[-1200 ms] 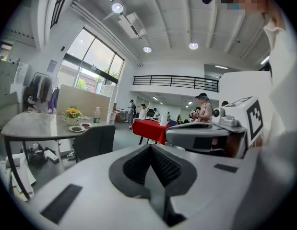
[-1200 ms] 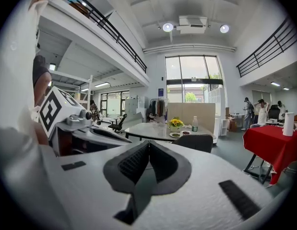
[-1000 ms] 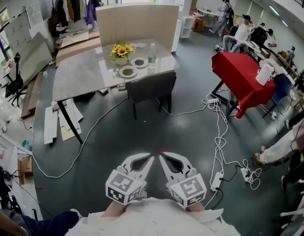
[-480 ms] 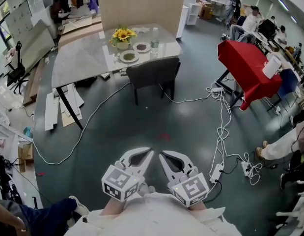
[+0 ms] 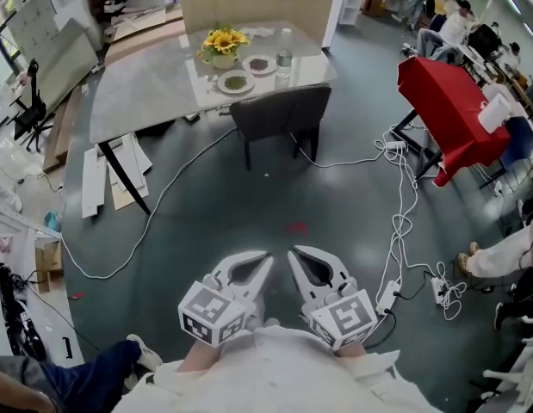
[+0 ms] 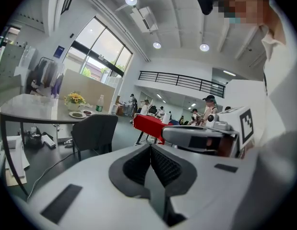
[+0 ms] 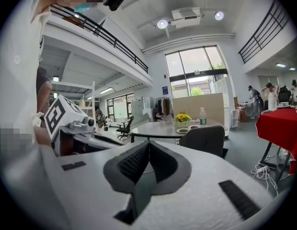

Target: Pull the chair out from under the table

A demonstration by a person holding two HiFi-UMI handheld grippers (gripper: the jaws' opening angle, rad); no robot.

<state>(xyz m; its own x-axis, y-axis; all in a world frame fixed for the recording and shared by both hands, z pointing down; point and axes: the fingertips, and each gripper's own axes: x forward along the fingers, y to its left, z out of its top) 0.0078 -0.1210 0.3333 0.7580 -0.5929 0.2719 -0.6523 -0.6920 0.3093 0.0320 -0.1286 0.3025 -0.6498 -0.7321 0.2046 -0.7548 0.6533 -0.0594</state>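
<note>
Far ahead, a dark curved-back chair (image 5: 281,114) sits tucked at the near edge of a smooth grey table (image 5: 137,93) holding sunflowers (image 5: 221,40), two plates (image 5: 236,81) and a bottle (image 5: 285,46). The left gripper (image 5: 266,258) and right gripper (image 5: 292,252) hover near, fingers pressed together, empty. Open grey floor (image 5: 249,205), crossed by cables (image 5: 402,205), lies between.

Chair (image 5: 281,114): dark grey, broad curved backrest, thin dark legs. Upright, all legs on floor. Pushed in at near long edge of counter (image 5: 137,93), toward its right end. Seat hidden under top; backrest stands just outside edge, its back toward viewer.

Counter: pale grey glossy top, rounded corners, slanted dark legs.

Left gripper view: chair (image 6: 94,133) at right end of counter (image 6: 23,107).

Right gripper view: chair (image 7: 203,140) in front of counter (image 7: 153,127).
</note>
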